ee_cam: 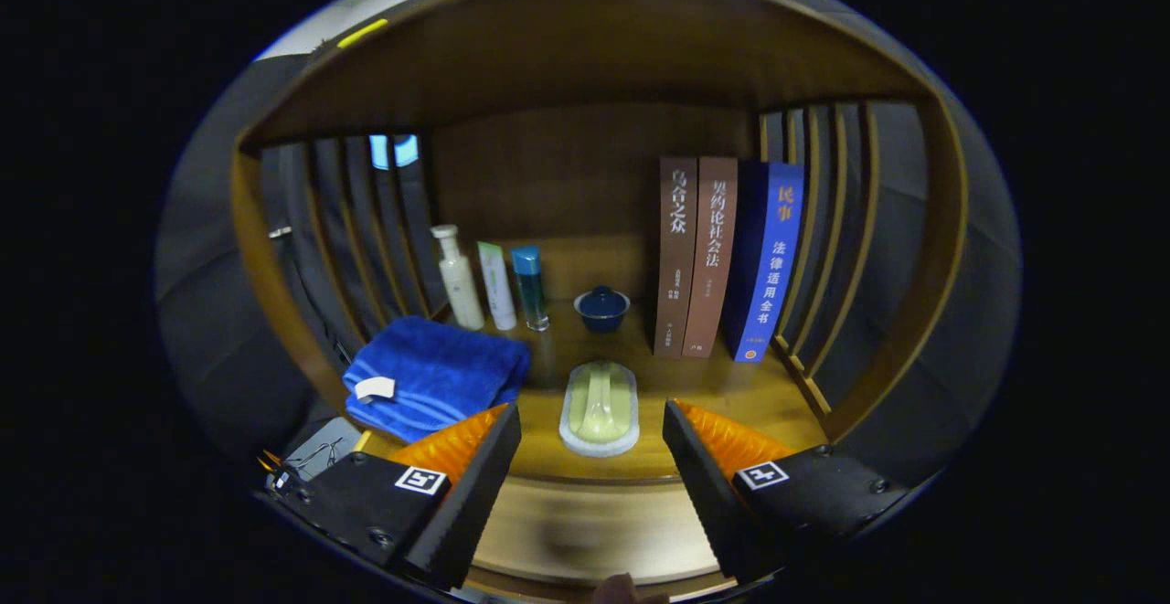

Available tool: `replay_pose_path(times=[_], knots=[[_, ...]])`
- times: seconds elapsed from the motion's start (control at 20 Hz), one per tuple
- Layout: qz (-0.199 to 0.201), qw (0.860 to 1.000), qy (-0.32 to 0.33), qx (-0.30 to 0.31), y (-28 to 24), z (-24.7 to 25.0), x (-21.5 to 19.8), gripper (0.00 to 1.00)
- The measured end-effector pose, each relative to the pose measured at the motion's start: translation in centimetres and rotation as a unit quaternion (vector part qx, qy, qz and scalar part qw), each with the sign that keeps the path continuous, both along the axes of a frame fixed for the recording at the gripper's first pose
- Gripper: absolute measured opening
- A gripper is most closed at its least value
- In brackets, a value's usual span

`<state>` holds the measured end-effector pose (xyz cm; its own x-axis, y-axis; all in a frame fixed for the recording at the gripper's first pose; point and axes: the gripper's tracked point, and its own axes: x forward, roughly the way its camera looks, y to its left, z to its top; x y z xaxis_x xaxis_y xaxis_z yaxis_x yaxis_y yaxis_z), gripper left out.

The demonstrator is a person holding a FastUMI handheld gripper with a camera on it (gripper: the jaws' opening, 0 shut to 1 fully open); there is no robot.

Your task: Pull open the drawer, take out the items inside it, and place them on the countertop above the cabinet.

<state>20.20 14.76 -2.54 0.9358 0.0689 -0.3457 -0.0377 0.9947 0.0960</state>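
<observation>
My gripper (592, 458) is open, its two fingers spread wide with nothing between them. Just ahead of the fingers, a pale green bar in a white oval dish (600, 406) lies on the wooden countertop (722, 394). Below the fingers the countertop's front edge and a lighter wooden panel (594, 531) show, blurred; I cannot tell whether that is the drawer front. A small rounded knob-like shape (620, 588) sits at the very bottom between the fingers.
A folded blue towel (434, 376) lies left of the dish. Behind stand three slim bottles (495, 282), a dark blue lidded bowl (601, 307), and three upright books (722, 257). Slatted wooden walls close both sides, with a shelf overhead.
</observation>
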Motion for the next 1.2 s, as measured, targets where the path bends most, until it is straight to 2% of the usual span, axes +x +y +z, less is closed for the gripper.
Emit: replay_pose_path(times=[0.15, 0.3, 0.4, 0.65, 0.9, 1.2], knots=[[-0.006, 0.998, -0.067, 0.018, 0.6, 1.6, -4.6, 0.99], [-0.004, 0.994, -0.108, 0.024, 1.2, 1.6, -9.1, 0.99], [-0.005, 0.992, -0.124, 0.033, 1.9, 0.5, -11.8, 0.99], [-0.010, 0.985, -0.172, 0.000, 3.0, -4.1, -17.2, 0.99], [-0.023, 0.982, -0.184, -0.041, 4.2, -10.1, -20.0, 0.99], [-0.040, 0.984, -0.168, -0.036, 4.3, -16.4, -19.3, 0.98]])
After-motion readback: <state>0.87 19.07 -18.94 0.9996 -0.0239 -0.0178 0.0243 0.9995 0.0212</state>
